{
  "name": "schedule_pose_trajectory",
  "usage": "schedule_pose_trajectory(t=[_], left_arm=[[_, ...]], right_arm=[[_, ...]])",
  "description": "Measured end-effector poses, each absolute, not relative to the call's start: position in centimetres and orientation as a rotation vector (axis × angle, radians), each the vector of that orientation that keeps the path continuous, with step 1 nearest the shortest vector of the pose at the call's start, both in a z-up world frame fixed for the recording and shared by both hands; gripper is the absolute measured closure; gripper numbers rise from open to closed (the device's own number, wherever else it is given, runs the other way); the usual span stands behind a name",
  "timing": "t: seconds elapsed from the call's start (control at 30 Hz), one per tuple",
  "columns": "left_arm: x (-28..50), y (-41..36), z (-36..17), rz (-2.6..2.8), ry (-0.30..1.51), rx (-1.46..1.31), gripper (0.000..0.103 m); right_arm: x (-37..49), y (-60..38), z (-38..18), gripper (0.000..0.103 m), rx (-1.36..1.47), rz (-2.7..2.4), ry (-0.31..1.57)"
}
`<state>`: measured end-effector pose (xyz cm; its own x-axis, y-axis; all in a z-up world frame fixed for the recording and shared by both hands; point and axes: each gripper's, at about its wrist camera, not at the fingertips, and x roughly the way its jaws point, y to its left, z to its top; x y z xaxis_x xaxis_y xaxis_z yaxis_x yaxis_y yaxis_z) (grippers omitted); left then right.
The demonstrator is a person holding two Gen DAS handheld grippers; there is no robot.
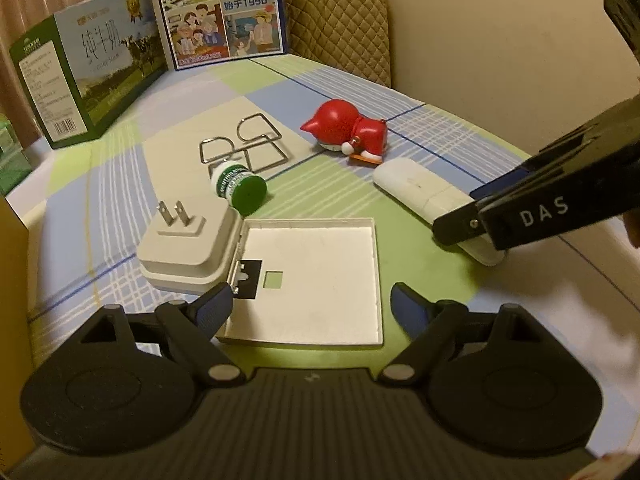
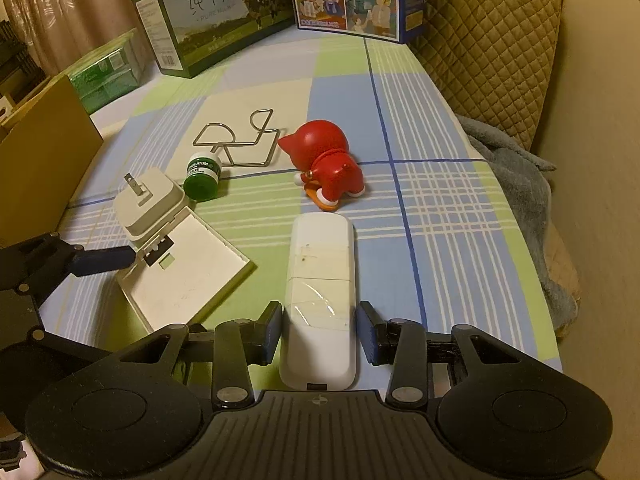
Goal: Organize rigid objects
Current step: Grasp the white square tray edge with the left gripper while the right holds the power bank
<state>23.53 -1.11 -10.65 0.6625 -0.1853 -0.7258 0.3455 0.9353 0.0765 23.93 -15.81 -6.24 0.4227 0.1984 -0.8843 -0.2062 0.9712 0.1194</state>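
On the checked sheet (image 1: 400, 300) lies a shallow white square tray (image 1: 316, 276). My left gripper (image 1: 310, 304) hovers open over its near end, one finger (image 1: 212, 308) at its left edge and the other just past its right edge. A white plug adapter (image 1: 180, 252) rests against the tray's left side. My right gripper (image 2: 320, 334) is shut on the near end of a white oblong device (image 2: 320, 264), which lies flat. In the left wrist view that gripper (image 1: 466, 220) reaches in from the right onto the device (image 1: 416, 188). A left finger (image 2: 104, 260) touches the tray (image 2: 188, 284).
A green-capped bottle (image 1: 240, 188) lies on its side, with a wire stand (image 1: 244, 148) and a red cat toy (image 1: 348, 132) behind it. Two milk cartons (image 1: 92, 72) (image 1: 220, 12) stand at the back, a cardboard box (image 2: 40, 160) at the left, and a quilted cushion (image 2: 488, 48) and grey blanket (image 2: 516, 168) at the right.
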Motion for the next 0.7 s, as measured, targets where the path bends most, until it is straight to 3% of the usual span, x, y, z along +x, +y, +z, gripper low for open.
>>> schedule_pose_trajectory(t=[0.07,0.43,0.7], left_arm=[[23.6,-1.0,-10.7,-0.286,0.792,0.221,0.013],[24.0,0.1,-10.7,-0.265,0.852,0.103,0.016],[19.2,-0.3,-10.2,-0.117,0.908,0.038,0.016]], right_arm=[[23.9,-15.8,-6.3,0.066,-0.008,0.253,1.106],[24.0,-15.7,-6.2,0.066,-0.006,0.256,1.108],[23.1,-15.4,-6.1,0.066,-0.011,0.284,1.121]])
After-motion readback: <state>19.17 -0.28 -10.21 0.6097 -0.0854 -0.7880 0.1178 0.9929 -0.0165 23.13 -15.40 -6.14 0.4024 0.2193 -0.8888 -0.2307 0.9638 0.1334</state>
